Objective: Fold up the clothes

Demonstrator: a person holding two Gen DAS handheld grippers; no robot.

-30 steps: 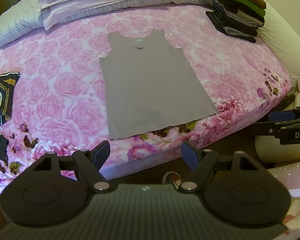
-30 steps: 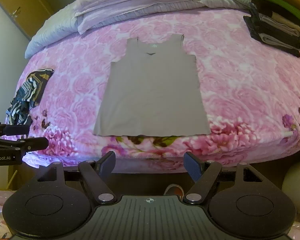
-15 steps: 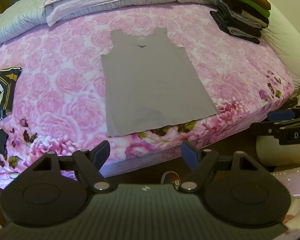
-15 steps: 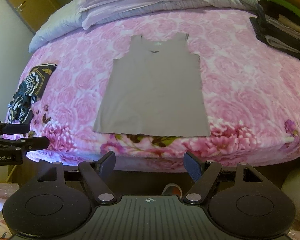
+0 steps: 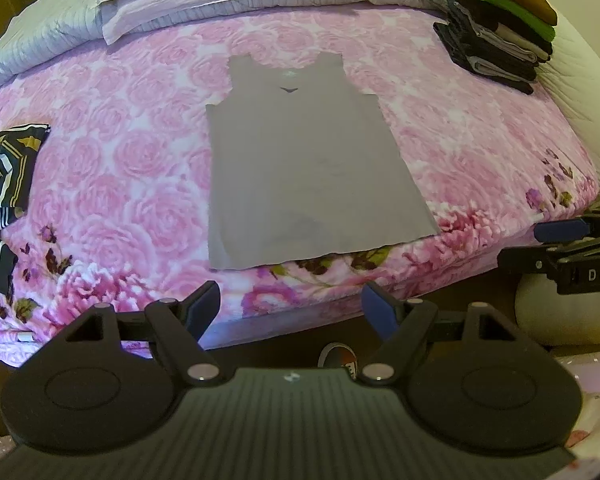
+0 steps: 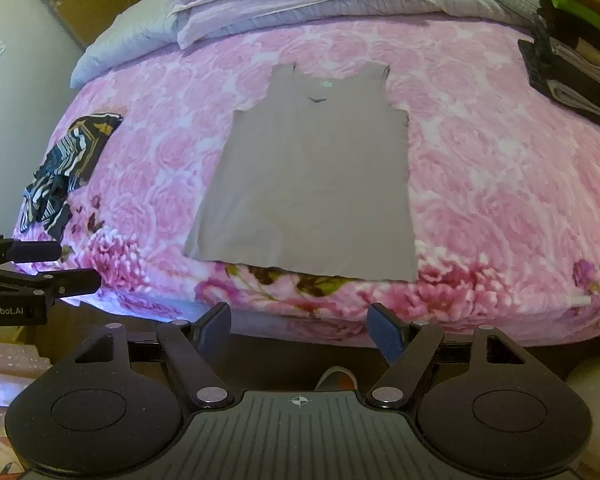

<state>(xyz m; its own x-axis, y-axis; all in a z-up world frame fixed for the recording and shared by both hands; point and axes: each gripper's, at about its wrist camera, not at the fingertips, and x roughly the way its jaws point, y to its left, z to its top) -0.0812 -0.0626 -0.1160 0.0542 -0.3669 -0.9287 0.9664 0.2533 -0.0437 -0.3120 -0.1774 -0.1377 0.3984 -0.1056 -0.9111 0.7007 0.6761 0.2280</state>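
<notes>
Both grippers, left [image 5: 290,308] and right [image 6: 299,326], held short of the bed's [image 5: 100,184] near edge, fingers apart, nothing gripped. Grey top [image 5: 304,168] spread flat mid-bed, hem nearest, straps far. Approach step, by the look of it; next, likely reach in and pinch an edge to start the first fold.

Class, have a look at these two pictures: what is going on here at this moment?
A person holds a gripper in each hand in front of a bed with a pink floral cover. A grey tank top lies spread flat on it, hem toward the grippers, not yet folded. The left gripper and right gripper both hover short of the bed edge, jaws open, touching nothing. A stack of folded clothes sits at the far right; a striped garment lies crumpled at the left.
</notes>
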